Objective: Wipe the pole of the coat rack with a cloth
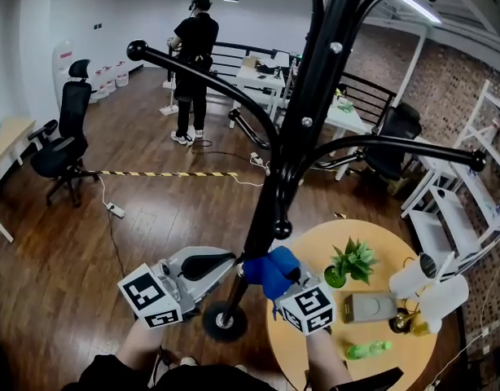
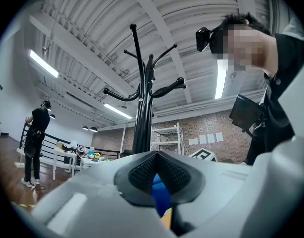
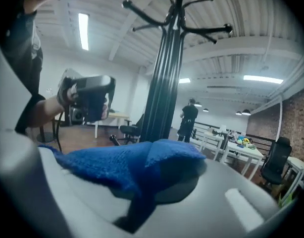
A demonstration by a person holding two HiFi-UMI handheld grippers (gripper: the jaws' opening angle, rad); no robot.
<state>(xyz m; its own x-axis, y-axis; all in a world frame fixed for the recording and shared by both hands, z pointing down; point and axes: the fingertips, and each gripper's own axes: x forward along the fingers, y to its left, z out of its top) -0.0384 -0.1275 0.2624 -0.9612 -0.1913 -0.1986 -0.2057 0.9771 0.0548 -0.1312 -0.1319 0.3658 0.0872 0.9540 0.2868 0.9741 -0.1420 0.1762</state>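
"Where's the cloth [image 1: 270,271] got to?"

"It's bunched in the right gripper [image 3: 169,182], low down and right against the pole [image 1: 270,194] of the coat rack, on the side facing the round surface [image 1: 311,243]. That gripper is clenched on a fold, and the rest flops over the top of it."

"Soft stuff, then."

"Soft, light and looped like a towel. I'd say it drags a little on the metal and moulds round the pole when pressed. The pinch on a fold looks sound, with enough loose cloth to wrap. The rack worries me more. It's tall and thin on one small round base [image 1: 225,322], so a hard rub could rock it."

"And the left gripper [image 2: 156,170]?"

"It's closed on nothing, pads tip to tip, near the pole on the opposite side. I can't tell whether it touches."

"How do you know it's closed?"

"Only its own view shows the pads meeting, with blue showing beyond them. The head view gives the base and the surface instead. The right gripper view alone shows how the cloth sits in the pinch."
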